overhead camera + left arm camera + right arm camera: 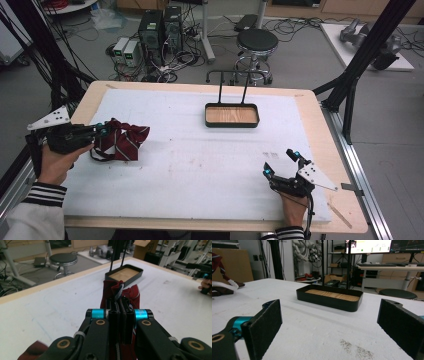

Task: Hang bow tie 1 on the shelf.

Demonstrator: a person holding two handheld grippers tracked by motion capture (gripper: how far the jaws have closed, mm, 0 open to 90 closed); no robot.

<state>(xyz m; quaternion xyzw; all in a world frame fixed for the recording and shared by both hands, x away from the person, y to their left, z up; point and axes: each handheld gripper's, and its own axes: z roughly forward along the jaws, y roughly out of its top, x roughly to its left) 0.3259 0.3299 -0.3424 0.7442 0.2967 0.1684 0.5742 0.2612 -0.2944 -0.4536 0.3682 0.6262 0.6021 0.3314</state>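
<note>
A dark red striped tie [122, 140] lies bunched at the left of the white table cover [200, 165]. My left gripper [103, 131] is shut on one end of it, and the left gripper view shows the red cloth [117, 293] pinched between the black jaws and standing up beyond them. A black tray with a wooden floor [232, 115] and two upright rods sits at the far middle of the table. My right gripper [281, 163] rests open near the front right, aimed toward the tray [329, 298], nothing between its pads [265, 325].
The cover leaves a wooden table rim [320, 130] showing on the right. A black stool [256, 42] and computer boxes with cables [160, 32] stand on the floor behind the table. Black frame posts [370, 50] rise at the right.
</note>
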